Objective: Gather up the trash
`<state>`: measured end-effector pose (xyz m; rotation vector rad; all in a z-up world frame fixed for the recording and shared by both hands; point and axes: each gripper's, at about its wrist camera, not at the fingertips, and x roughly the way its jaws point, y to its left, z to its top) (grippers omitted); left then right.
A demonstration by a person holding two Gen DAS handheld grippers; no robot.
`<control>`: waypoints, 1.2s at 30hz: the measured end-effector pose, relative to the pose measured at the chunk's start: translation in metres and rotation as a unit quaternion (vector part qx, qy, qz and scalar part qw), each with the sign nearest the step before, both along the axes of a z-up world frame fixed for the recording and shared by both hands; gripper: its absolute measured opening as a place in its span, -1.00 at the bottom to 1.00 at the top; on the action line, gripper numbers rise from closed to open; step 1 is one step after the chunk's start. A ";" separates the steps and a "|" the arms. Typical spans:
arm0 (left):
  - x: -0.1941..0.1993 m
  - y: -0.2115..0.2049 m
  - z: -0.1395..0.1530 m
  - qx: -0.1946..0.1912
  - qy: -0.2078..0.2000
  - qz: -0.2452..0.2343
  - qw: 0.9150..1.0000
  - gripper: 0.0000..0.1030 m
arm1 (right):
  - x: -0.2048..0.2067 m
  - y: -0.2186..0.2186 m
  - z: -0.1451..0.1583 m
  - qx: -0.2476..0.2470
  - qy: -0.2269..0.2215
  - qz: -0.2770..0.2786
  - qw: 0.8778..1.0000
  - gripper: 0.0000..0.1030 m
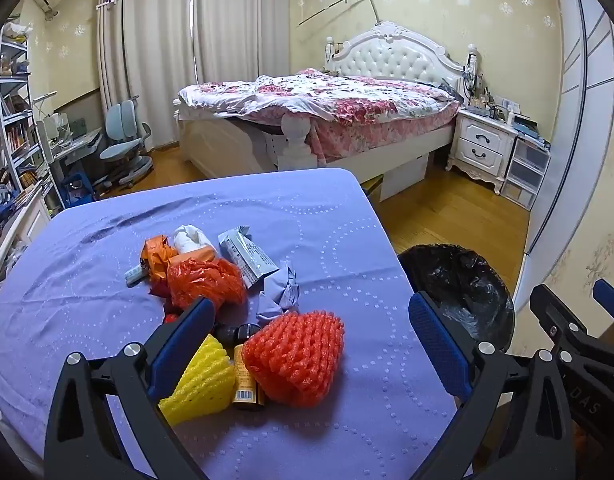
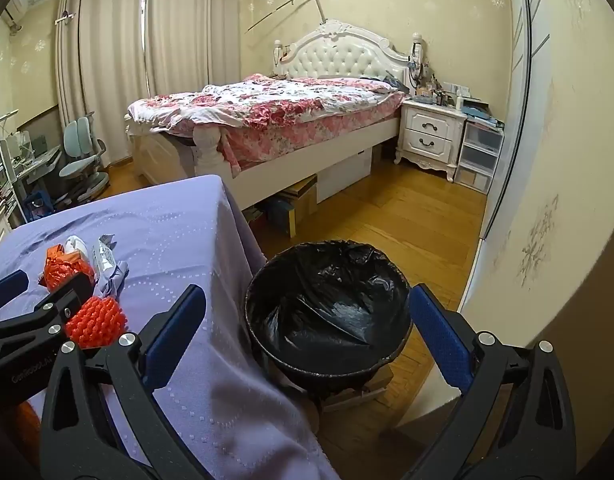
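Left view shows yellow net (image 1: 199, 380); right view, bin interior (image 2: 327, 312).

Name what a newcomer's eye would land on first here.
A bright heap of trash on the purple tablecloth: an orange-red foam fruit net nearest, a yellow foam net beside it. To the table's right stands a black-lined trash bin, between the right gripper's open jaws.

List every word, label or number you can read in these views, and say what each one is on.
"DAS": on the right tongs body, left wrist view; further letters are cut off.
Grey printed packet: text too small to read.
Amber bottle: label and barcode digits too blurred.
Left tongs body, right wrist view: white lettering too blurred.
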<state>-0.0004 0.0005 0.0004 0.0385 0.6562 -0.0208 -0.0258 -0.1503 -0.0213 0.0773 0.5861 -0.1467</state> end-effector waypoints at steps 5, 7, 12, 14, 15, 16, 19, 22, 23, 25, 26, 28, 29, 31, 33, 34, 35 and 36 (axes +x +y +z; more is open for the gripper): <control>0.000 -0.001 0.000 0.002 0.000 0.006 1.000 0.89 | -0.001 -0.001 0.000 -0.001 -0.002 -0.001 1.000 0.92; -0.002 -0.001 -0.002 -0.002 0.002 0.004 1.000 0.89 | -0.001 -0.001 0.000 0.000 0.000 0.000 1.000 0.92; -0.002 0.003 -0.004 -0.002 0.002 0.004 1.000 0.89 | -0.001 0.000 0.000 -0.002 0.001 -0.001 1.000 0.92; -0.002 0.004 -0.003 -0.001 0.003 0.002 1.000 0.89 | -0.001 -0.001 0.001 -0.001 0.001 -0.001 1.000 0.92; -0.003 0.003 -0.002 0.001 0.002 0.002 1.000 0.89 | -0.002 0.000 0.001 -0.002 0.001 -0.002 1.000 0.92; -0.005 0.003 -0.001 0.002 0.002 0.003 1.000 0.89 | -0.001 -0.001 0.001 0.000 0.001 -0.001 1.000 0.92; -0.006 0.004 0.002 0.001 0.003 0.006 1.000 0.89 | -0.003 -0.003 -0.001 -0.001 0.001 -0.002 1.000 0.92; -0.007 0.005 0.003 0.001 0.005 0.007 1.000 0.89 | -0.003 -0.003 -0.003 -0.001 0.003 -0.003 1.000 0.92; -0.007 0.005 0.003 0.001 0.005 0.008 1.000 0.89 | -0.003 -0.004 -0.002 0.000 0.003 -0.003 1.000 0.92; -0.006 0.006 0.002 0.001 0.005 0.007 1.000 0.89 | -0.002 -0.005 -0.002 0.001 0.004 -0.004 1.000 0.92; -0.006 0.007 0.002 0.001 0.005 0.006 1.000 0.89 | -0.002 -0.005 0.000 0.002 0.005 -0.005 1.000 0.92; -0.005 0.006 0.001 0.002 0.006 0.006 1.000 0.89 | -0.002 -0.006 0.000 0.002 0.005 -0.005 1.000 0.92; -0.005 0.006 0.000 0.002 0.007 0.006 1.000 0.89 | -0.002 -0.006 -0.001 0.003 0.006 -0.006 1.000 0.92; -0.006 0.007 0.000 0.002 0.007 0.006 1.000 0.89 | -0.002 -0.007 0.000 0.005 0.007 -0.006 1.000 0.92; -0.006 0.007 -0.001 0.002 0.008 0.005 1.000 0.89 | -0.002 -0.006 -0.001 0.005 0.009 -0.006 1.000 0.92; -0.006 0.008 -0.001 0.002 0.008 0.005 1.000 0.89 | -0.002 -0.006 -0.001 0.005 0.008 -0.007 1.000 0.92; -0.006 0.007 -0.001 0.002 0.008 0.006 1.000 0.89 | -0.001 -0.007 -0.002 0.005 0.009 -0.006 1.000 0.92; -0.005 0.008 -0.001 0.001 0.009 0.005 1.000 0.89 | -0.001 -0.006 -0.002 0.005 0.009 -0.007 1.000 0.92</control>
